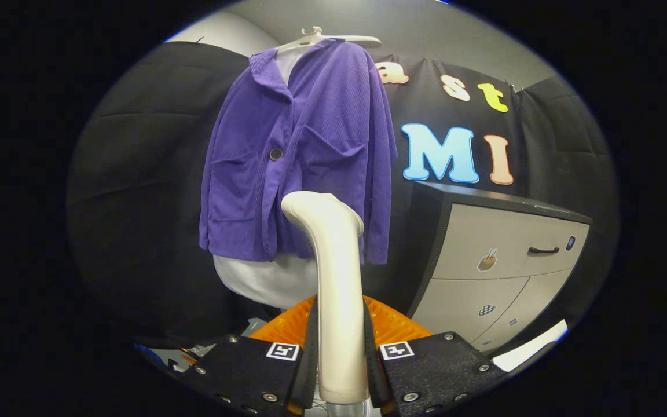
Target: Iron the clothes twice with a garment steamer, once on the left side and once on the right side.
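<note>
A purple corduroy jacket (304, 156) hangs on a white hanger (333, 39) against the far booth wall, over a white garment (270, 281). To its right stands a grey drawer cabinet (507, 255). Near, the claw (340, 362) grips the cream garment steamer (336, 289) upright between both fingers, its head just before the jacket's lower front.

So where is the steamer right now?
The steamer stands upright, clamped between the hand-held gripper fingers, its head just before the purple jacket hem.
</note>
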`<move>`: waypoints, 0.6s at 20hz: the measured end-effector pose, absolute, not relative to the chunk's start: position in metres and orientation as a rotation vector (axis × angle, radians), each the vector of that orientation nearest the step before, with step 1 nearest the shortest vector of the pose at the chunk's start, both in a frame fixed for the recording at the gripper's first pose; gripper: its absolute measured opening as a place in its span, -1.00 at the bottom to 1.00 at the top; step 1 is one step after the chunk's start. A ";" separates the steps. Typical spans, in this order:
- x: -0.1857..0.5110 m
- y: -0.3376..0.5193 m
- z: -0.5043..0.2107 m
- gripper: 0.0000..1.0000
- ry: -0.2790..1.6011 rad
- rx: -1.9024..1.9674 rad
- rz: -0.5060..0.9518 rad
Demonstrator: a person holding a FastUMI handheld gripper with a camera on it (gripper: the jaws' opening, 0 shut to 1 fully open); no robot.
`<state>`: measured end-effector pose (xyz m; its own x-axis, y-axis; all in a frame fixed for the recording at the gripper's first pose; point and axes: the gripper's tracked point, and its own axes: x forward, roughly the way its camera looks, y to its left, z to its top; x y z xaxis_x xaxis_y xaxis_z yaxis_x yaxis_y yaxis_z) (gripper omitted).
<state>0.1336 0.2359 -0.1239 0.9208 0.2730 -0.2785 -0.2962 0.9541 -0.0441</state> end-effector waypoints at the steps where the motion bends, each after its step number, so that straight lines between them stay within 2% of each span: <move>1: 0.134 0.238 -0.111 -0.28 0.250 -0.080 0.299; 12: 0.152 0.281 0.044 -0.28 -0.011 0.004 0.370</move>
<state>0.1524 0.2813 0.0443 0.9324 0.3611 0.0117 -0.3612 0.9325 0.0021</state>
